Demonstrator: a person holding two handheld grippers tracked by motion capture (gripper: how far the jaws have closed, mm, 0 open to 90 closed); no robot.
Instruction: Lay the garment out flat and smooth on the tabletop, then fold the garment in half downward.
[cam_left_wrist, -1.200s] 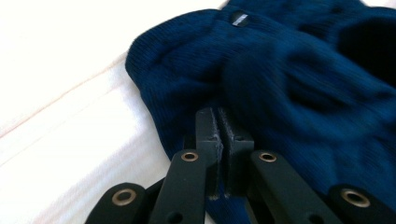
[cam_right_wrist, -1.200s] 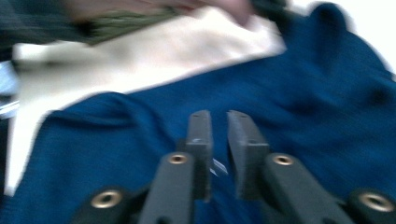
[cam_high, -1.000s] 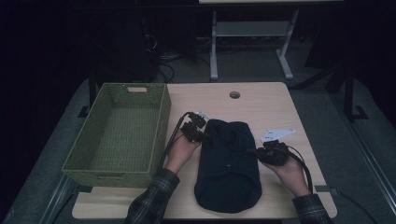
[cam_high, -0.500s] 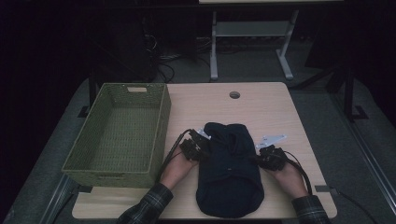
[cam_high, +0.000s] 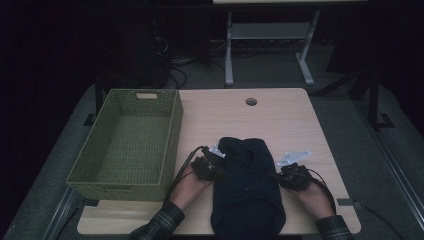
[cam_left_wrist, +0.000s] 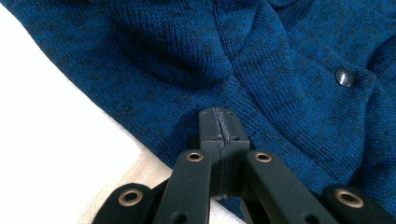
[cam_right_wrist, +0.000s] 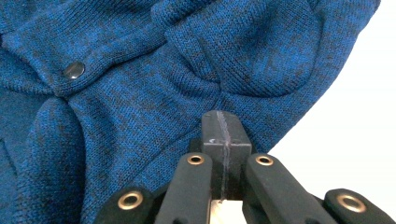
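Two grippers flank one folded dark-blue knit garment (cam_high: 247, 187). High view: it lies in the lower centre of the frame on the table (cam_high: 295, 120), its near end hanging over the table's near edge; left gripper (cam_high: 216, 167) at its left edge, right gripper (cam_high: 286, 176) at its right edge. Green basket (cam_high: 120, 187) at left, apart from the garment.

Left gripper view: jaws pressed together, nothing between them, tips resting at the knit's edge. Snap button (cam_left_wrist: 344, 77) at right.

Right gripper view: jaws likewise closed on nothing, tips at the cloth edge. Button (cam_right_wrist: 74, 70) upper left.

Judgement: soft, limp, light, not slippery; will sag and unfold. Best taken at both side edges, pinching all layers.
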